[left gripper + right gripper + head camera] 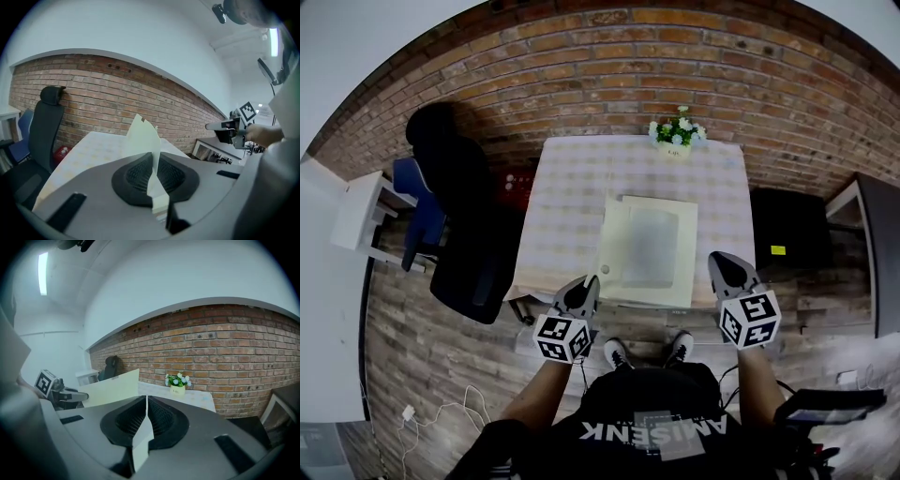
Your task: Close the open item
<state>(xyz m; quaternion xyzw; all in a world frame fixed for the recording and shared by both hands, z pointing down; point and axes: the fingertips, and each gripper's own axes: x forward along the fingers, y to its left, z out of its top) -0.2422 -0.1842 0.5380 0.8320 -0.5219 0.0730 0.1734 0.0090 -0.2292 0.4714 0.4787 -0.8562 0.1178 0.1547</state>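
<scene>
The left gripper (153, 164) is pinching a cream flap (144, 136) at lower centre, the thin sheet rising before the brick wall (103, 89). A black chair (47, 126) is standing at the left beside the table (89, 147), while the right gripper (228, 127) is showing at mid right

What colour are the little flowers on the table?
White flowers, green leaves; clearest in the right gripper view.
</scene>
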